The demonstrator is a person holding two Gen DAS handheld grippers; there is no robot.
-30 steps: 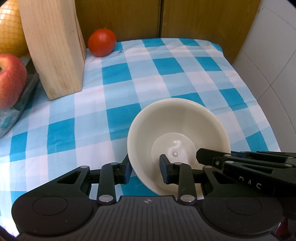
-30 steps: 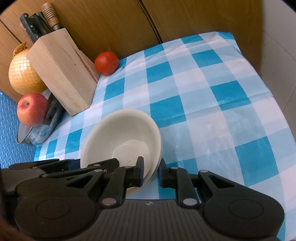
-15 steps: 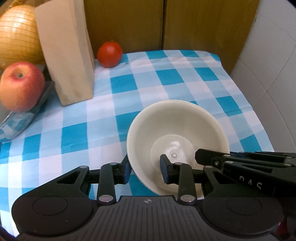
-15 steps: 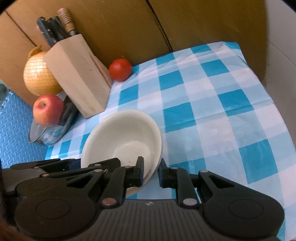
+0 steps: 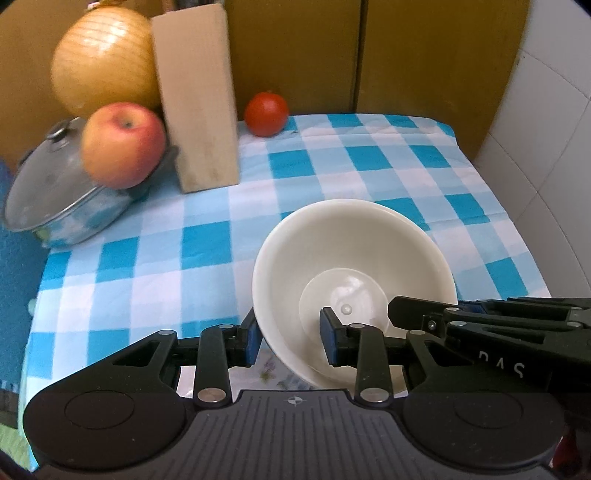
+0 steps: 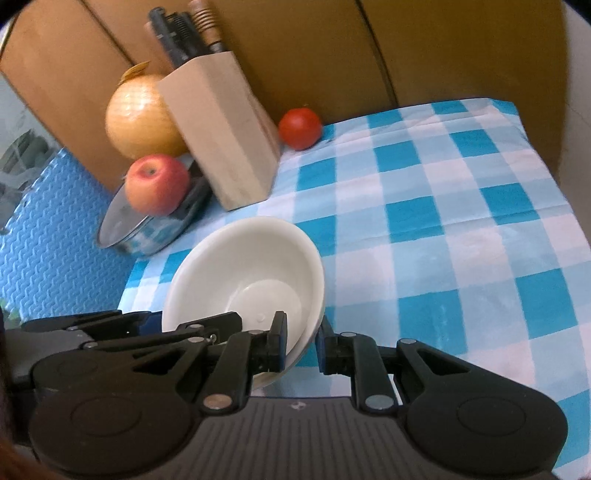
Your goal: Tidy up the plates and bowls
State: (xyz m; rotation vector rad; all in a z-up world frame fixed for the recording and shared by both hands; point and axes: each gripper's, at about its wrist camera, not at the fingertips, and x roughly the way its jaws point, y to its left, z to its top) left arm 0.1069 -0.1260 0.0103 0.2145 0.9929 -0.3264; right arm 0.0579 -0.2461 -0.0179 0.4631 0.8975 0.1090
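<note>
Above the checkered worktop (image 5: 332, 173), both claws are gripping the cream bowl (image 5: 351, 266) by opposite rims, left claw (image 5: 290, 334) and right claw (image 6: 301, 343), now lifting it higher than before, pot (image 5: 62, 210) and apple (image 5: 123, 146) coming into view.

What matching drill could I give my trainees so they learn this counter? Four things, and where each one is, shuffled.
Things:
1. apple
2. tomato
3. bowl
4. knives

Places:
A. at the back edge of the checked cloth
B. on the lid of the pot
C. held at its rim by both grippers
D. in the wooden block

Pairs: 1-B, 2-A, 3-C, 4-D
</note>
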